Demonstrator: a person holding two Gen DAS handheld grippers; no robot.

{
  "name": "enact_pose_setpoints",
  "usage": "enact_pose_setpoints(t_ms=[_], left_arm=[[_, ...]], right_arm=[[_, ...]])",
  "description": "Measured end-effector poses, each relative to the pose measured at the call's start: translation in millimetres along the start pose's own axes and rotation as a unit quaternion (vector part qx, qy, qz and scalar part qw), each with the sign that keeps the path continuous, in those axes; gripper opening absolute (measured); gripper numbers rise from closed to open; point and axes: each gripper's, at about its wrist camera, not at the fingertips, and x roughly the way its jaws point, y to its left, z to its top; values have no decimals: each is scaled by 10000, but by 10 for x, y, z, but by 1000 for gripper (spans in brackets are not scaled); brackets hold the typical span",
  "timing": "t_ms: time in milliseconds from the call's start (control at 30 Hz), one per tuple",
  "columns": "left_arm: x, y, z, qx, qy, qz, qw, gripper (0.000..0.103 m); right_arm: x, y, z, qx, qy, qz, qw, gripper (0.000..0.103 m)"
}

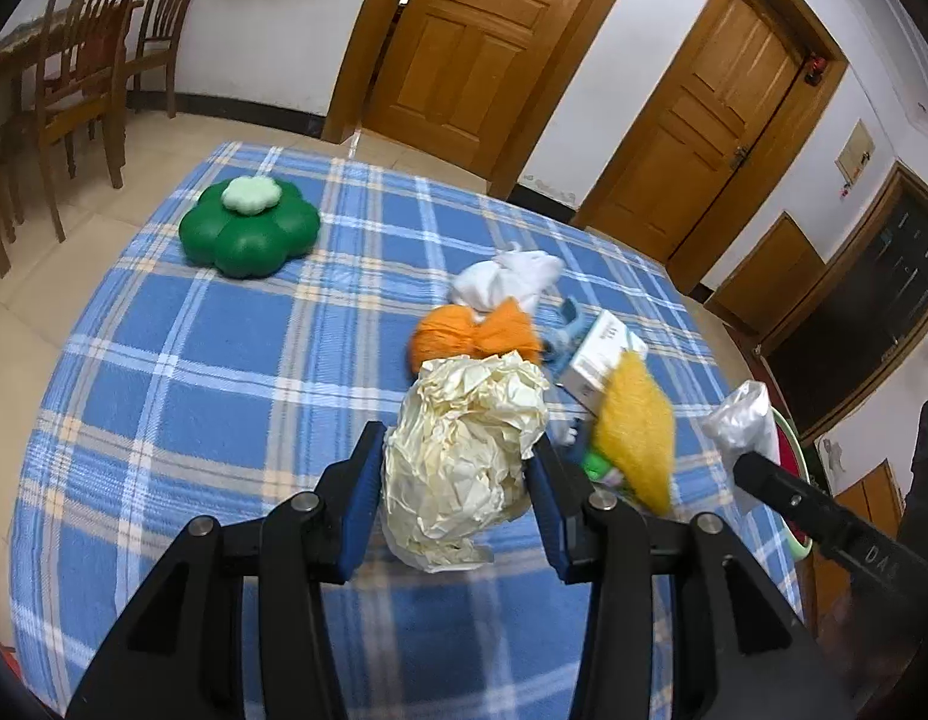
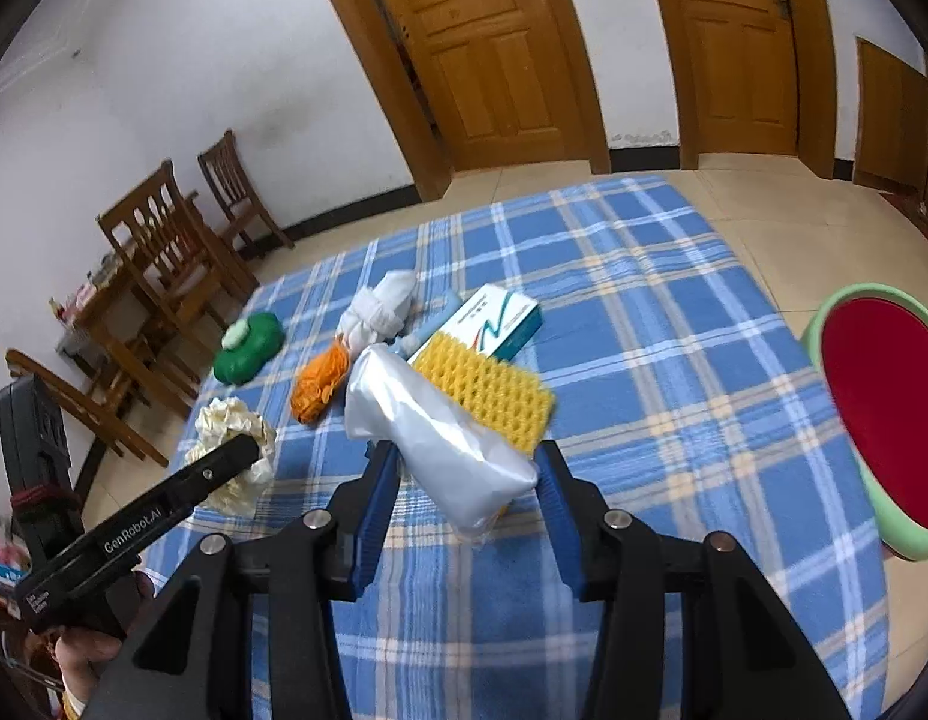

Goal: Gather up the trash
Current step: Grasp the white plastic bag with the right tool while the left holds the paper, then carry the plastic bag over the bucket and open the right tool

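Two claws loaded. Left claw [image 1: 458, 480] clamped on crumpled cream paper ball [image 1: 464, 456], held above blue plaid tabletop [image 1: 212, 360]. Right claw [image 2: 469, 504] gripping white plastic bag [image 2: 440, 456], also off the surface. Remaining on tabletop: yellow sponge [image 2: 487, 390], white box [image 2: 493, 324], orange yarn [image 2: 320, 384], white cloth [image 2: 380, 306], green flower-shaped container [image 1: 248, 228]. Green bin with red inside [image 2: 871, 414] at right, beside tabletop edge.

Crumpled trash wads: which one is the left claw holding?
The cream crumpled paper wad, squeezed in the left gripper; the white plastic bag sits in the right gripper.
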Motion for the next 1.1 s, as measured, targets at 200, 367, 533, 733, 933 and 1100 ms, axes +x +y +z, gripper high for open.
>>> enact_pose_setpoints(t_ms=[200,367,533,733,933,1100], left_arm=[[-155,-245,4,223,-73,-58,9997,46],[-233,-493,15,454,-69,-185,9988,46],[-257,-778,40,712,-30,-361,9968,46],[-244,-1121,82,973,64,-610,9934,46],[-198,-1490,144,1259,97,-778,9889,46],[-107,-1828,170,1515,118,-911,9842,46]], right_arm=[[-267,-205,-13,279,-220,-76,9993,49],[-471,-450,1,574,-370,-203,9975,49],[-663,-713,23,899,-532,-386,9938,49],[-877,-1051,32,1286,-737,-568,9873,49],[-1018,-1436,30,1634,-867,-794,9795,49],[-1088,-1744,29,1899,-971,-941,9725,49]])
